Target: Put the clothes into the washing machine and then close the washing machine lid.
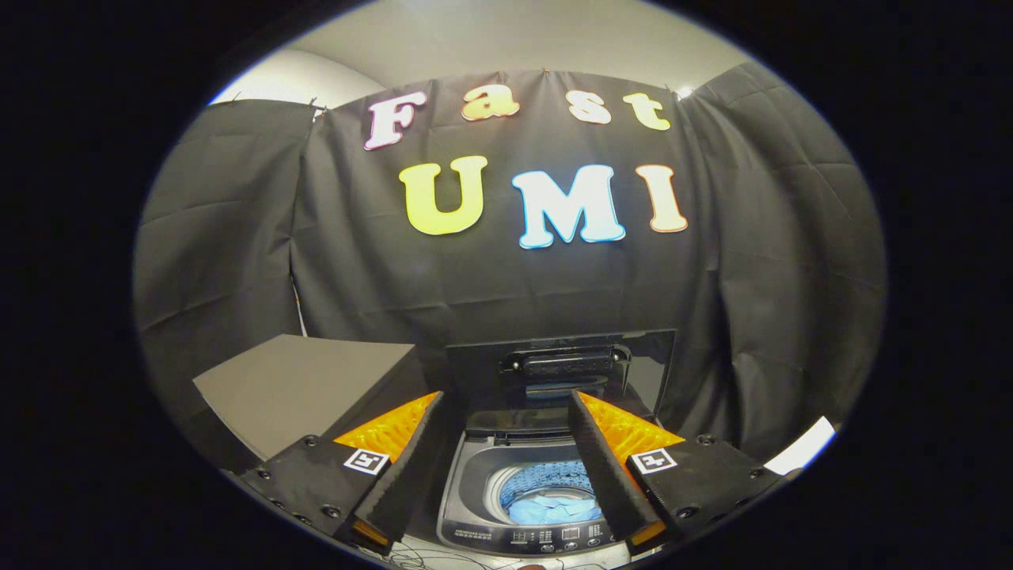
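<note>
Below the spread, empty tool [506, 400], blue clothes [552, 507] fill the washing machine [475, 507], lid [558, 368] up.

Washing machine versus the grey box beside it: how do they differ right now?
The washing machine stands open, lid raised, blue clothes in its drum; the grey box has a plain flat closed top. The machine lies between the open gripper's fingers, the box outside them. Both stand against the cloth wall.

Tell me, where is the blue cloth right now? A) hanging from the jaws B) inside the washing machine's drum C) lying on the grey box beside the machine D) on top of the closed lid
B: the blue cloth lies down in the drum of the washing machine, whose lid stands raised behind it, while the gripper hangs above with jaws open and empty.
</note>
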{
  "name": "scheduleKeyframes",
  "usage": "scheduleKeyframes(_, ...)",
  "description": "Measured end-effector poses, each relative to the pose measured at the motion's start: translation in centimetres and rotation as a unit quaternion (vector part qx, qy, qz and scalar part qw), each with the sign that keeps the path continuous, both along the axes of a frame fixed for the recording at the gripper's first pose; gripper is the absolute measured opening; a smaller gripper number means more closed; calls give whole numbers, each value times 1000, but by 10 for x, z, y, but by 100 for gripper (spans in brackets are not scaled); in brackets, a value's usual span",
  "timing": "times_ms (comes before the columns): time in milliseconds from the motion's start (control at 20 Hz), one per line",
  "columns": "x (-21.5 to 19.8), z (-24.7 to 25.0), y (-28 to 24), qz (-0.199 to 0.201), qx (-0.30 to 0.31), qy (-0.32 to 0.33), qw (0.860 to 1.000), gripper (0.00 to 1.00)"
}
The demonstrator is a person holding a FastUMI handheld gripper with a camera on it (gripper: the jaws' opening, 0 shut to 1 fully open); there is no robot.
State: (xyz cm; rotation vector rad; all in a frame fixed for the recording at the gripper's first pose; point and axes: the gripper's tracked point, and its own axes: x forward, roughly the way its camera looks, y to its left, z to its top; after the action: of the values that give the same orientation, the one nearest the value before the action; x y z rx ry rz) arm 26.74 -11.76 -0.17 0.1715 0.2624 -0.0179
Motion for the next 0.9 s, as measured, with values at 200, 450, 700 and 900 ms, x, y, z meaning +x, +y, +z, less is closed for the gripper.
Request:
scheduleKeyframes(200, -45, 13, 4, -15, 4, -16, 1000, 96)
scheduleKeyframes(450, -92, 0, 23, -9, -41, -17, 999, 96)
scheduleKeyframes(700, -114, 10, 33, -2, -82, -41, 996, 96)
scheduleKeyframes(900, -134, 12, 49, -7, -72, -62, 995, 97)
